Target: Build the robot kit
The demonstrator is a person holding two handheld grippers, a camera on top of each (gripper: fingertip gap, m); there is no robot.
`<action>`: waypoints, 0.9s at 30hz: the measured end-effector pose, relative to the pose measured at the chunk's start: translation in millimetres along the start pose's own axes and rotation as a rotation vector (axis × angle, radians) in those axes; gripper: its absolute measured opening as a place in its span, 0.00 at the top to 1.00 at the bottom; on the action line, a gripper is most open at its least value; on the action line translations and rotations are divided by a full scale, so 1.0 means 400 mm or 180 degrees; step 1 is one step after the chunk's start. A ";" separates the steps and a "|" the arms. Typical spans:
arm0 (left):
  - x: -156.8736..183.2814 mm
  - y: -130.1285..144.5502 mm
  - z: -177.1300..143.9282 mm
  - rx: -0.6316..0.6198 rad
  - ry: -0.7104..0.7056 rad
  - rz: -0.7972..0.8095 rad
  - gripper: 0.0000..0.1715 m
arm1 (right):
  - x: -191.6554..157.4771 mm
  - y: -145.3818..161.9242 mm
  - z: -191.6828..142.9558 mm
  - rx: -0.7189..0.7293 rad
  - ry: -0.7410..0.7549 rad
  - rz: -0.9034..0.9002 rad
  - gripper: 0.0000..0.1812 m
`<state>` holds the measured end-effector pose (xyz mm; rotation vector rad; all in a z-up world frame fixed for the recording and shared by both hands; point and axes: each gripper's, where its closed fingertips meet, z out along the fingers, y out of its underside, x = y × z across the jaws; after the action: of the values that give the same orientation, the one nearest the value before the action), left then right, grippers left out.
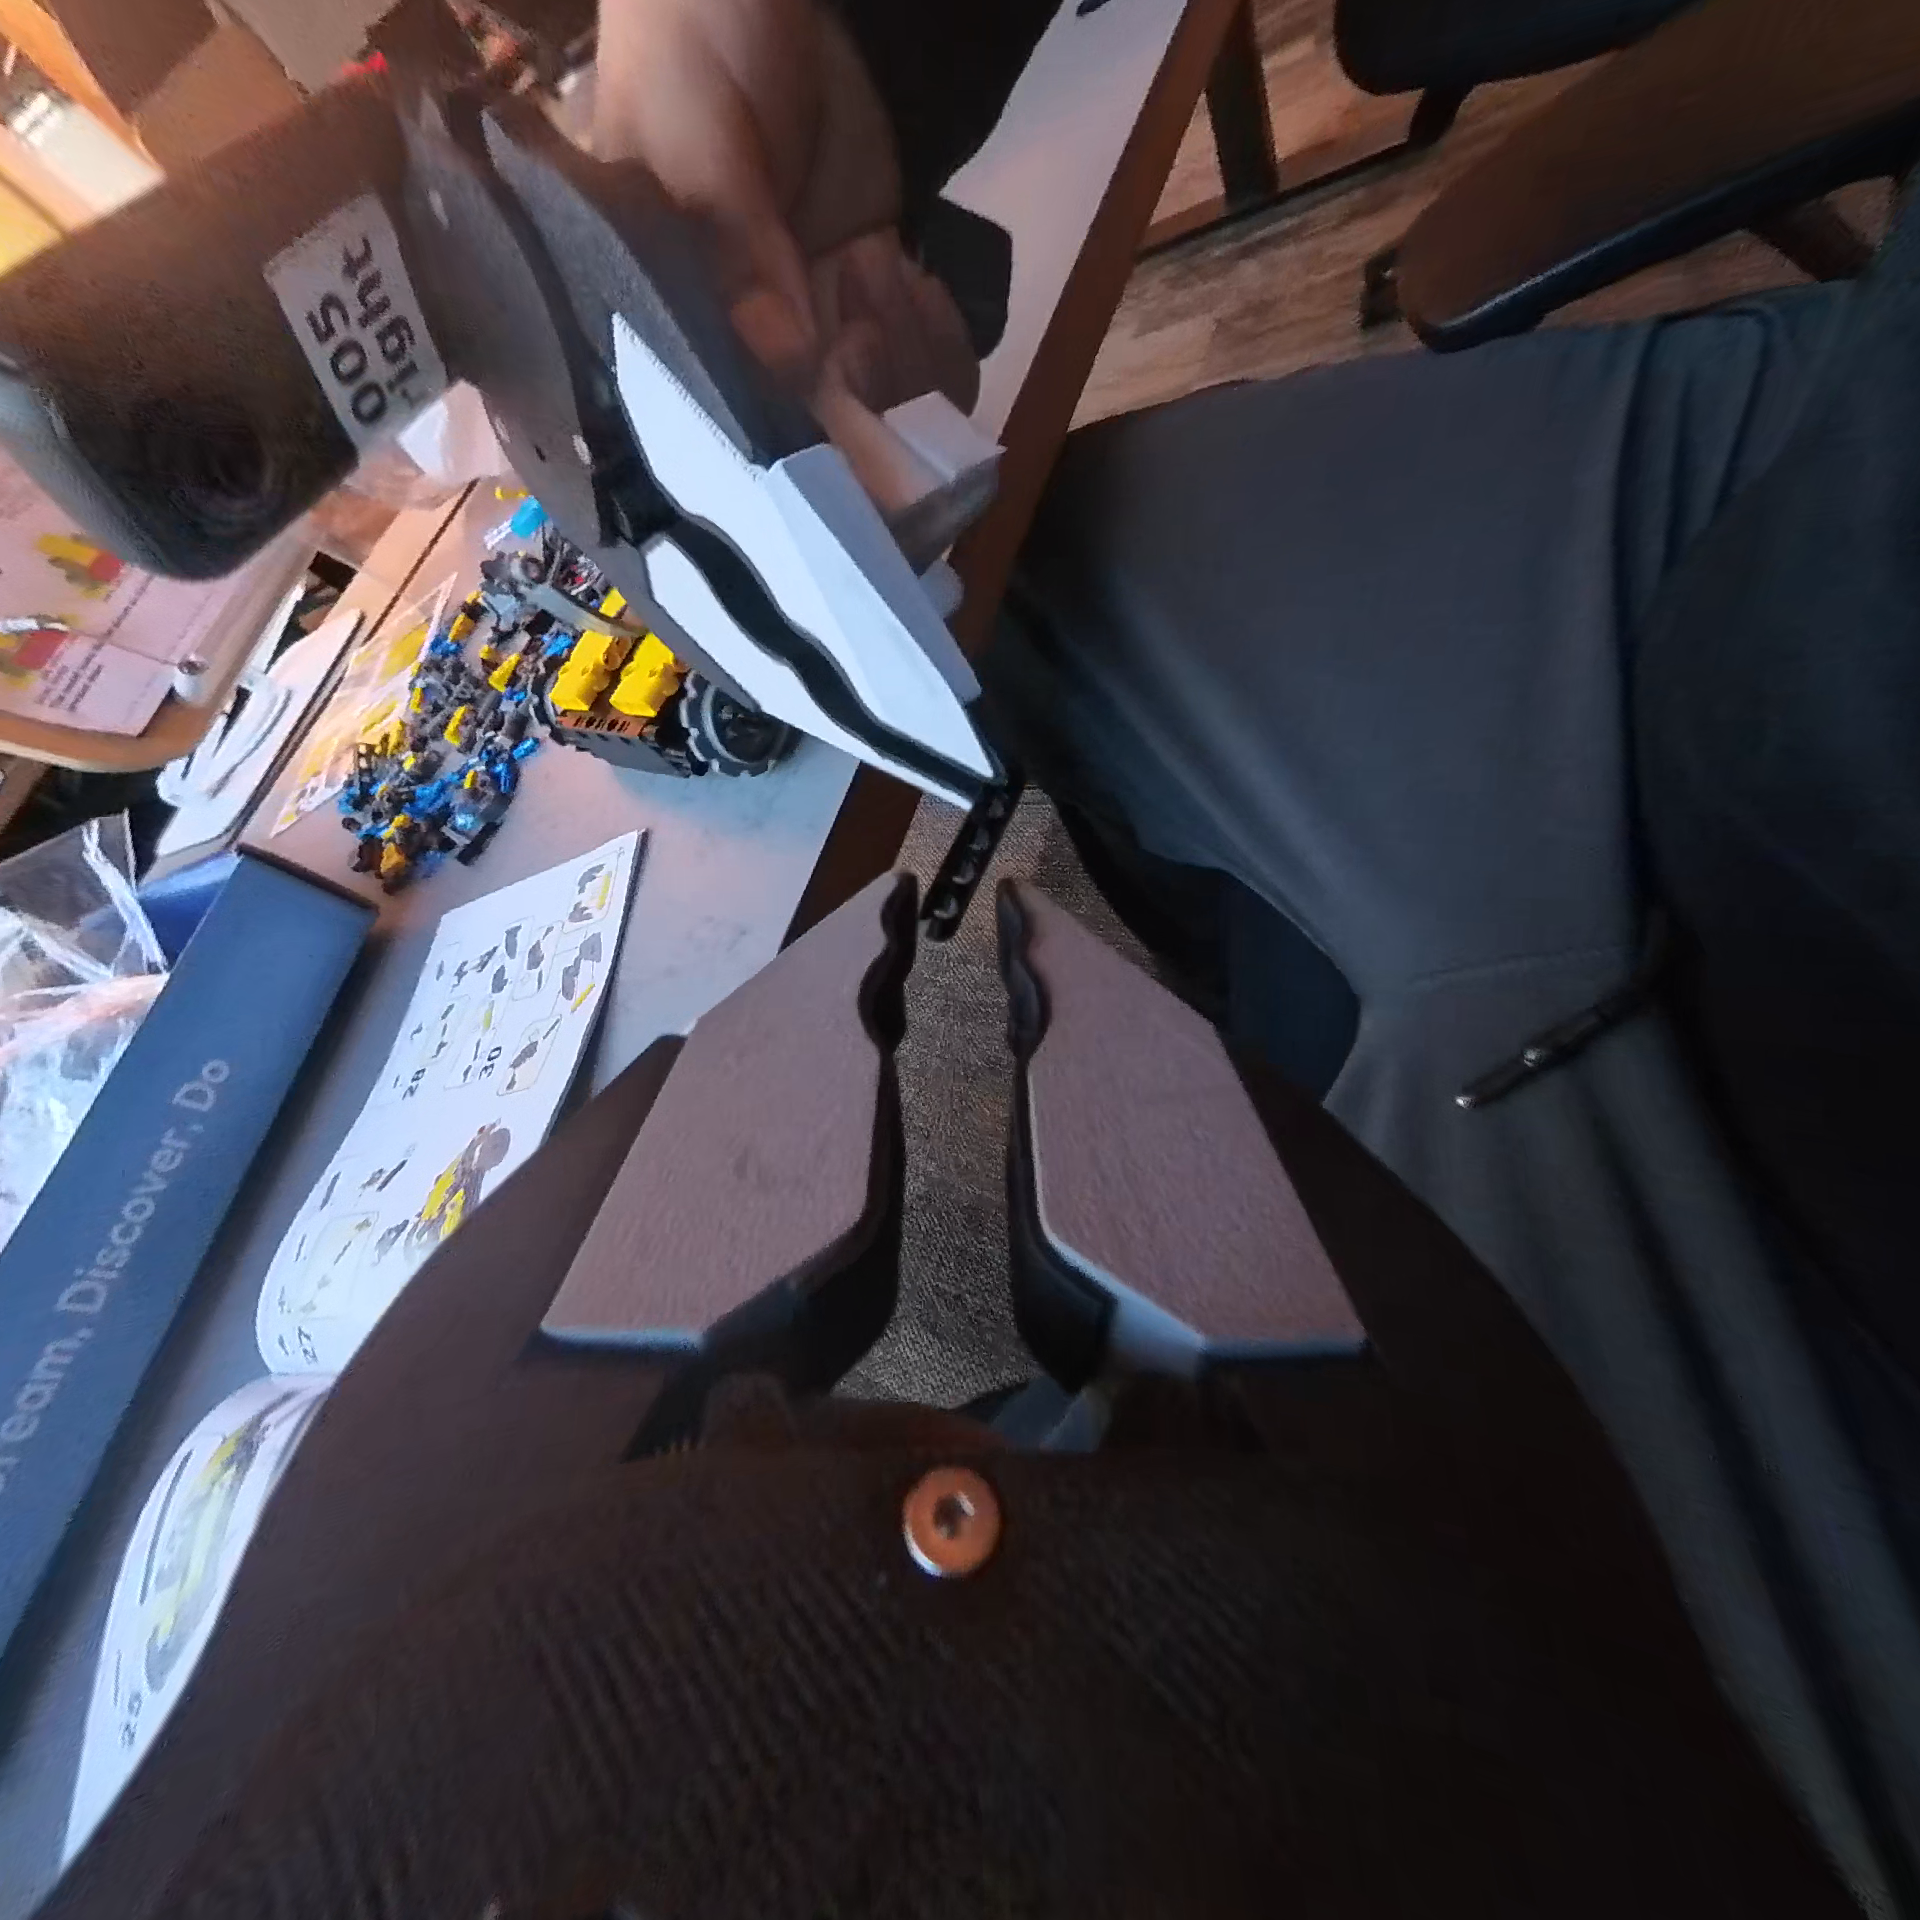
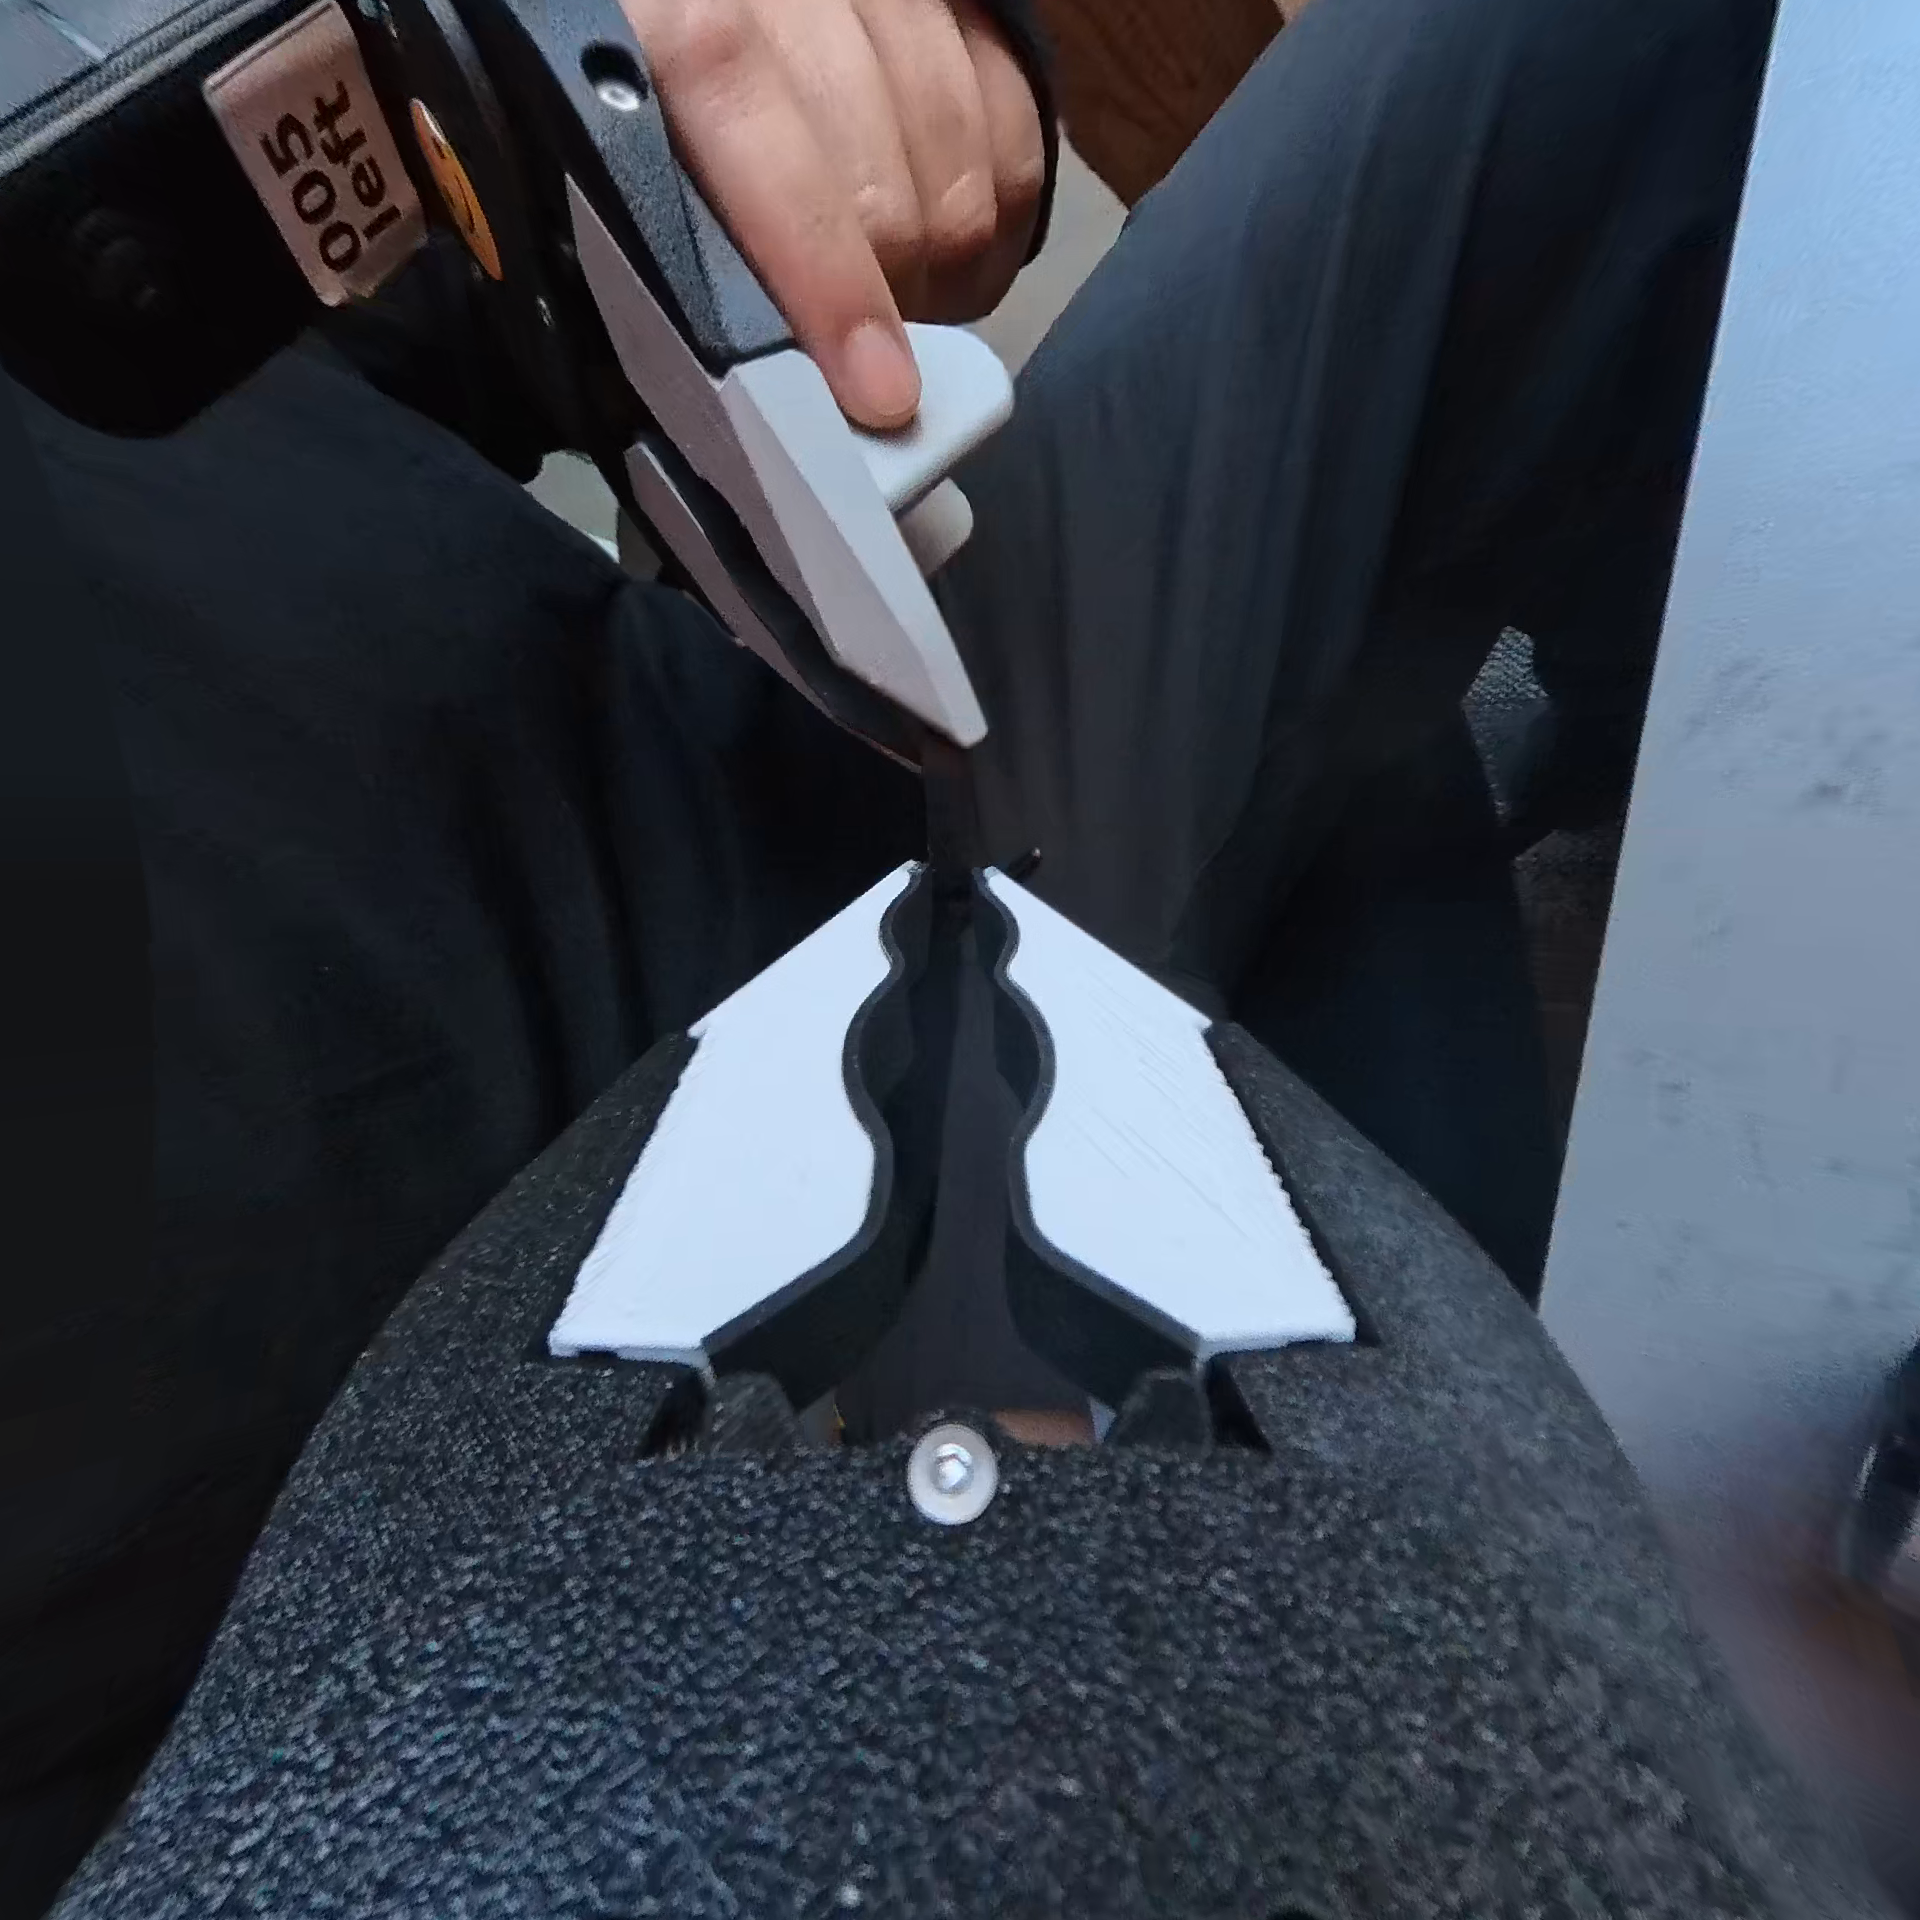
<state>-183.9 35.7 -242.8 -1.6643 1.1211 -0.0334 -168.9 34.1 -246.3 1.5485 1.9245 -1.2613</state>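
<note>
A thin black beam with a row of holes (image 1: 966, 842) hangs in the air beside the table edge, over a person's lap. My right gripper (image 1: 982, 779) comes in from the upper left and is shut on the beam's upper end. In the right wrist view its fingertips pinch the beam (image 2: 948, 810), and the gripper (image 2: 951, 881) is shut. My left gripper (image 1: 956, 899) is slightly open with the beam's lower end between its fingertips; a gap shows on the right side. It also shows in the right wrist view (image 2: 940, 743), held by a hand.
On the white table (image 1: 727, 862) lie a pile of small blue, yellow and black parts (image 1: 447, 748), a partly built yellow and black model with a wheel (image 1: 644, 696), an open instruction booklet (image 1: 499, 1039), a blue box (image 1: 156, 1143) and plastic bags (image 1: 52, 987). A person's grey-clad legs (image 1: 1351, 727) fill the right. My two grippers' fingertips are within a few centimetres of each other.
</note>
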 end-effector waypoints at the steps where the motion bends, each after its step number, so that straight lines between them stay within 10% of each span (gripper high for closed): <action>1: 0.002 -0.001 0.001 0.0006 0.0002 0.0029 0.95 | -0.001 0.002 0.002 -0.0002 -0.0021 0.0016 0.96; 9: -0.011 -0.009 0.015 0.0066 0.0000 -0.0307 0.97 | 0.005 -0.004 -0.033 0.0216 0.0207 -0.0116 0.95; 16: -0.044 -0.025 0.033 0.0315 0.0274 -0.1592 0.97 | 0.013 -0.008 -0.078 0.0590 0.1791 -0.1420 0.86; 20: -0.022 -0.029 0.050 0.0242 0.0405 -0.1499 0.97 | 0.013 -0.002 -0.071 0.0364 0.2465 -0.2013 0.89; 27: 0.017 -0.049 0.060 0.0238 0.0559 -0.1245 0.97 | 0.007 0.028 -0.045 0.0190 0.2325 -0.2110 0.96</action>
<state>-154.9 48.2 -241.2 -1.8158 0.8934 -0.4735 -155.4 50.4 -243.4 1.5945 3.0772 -1.0388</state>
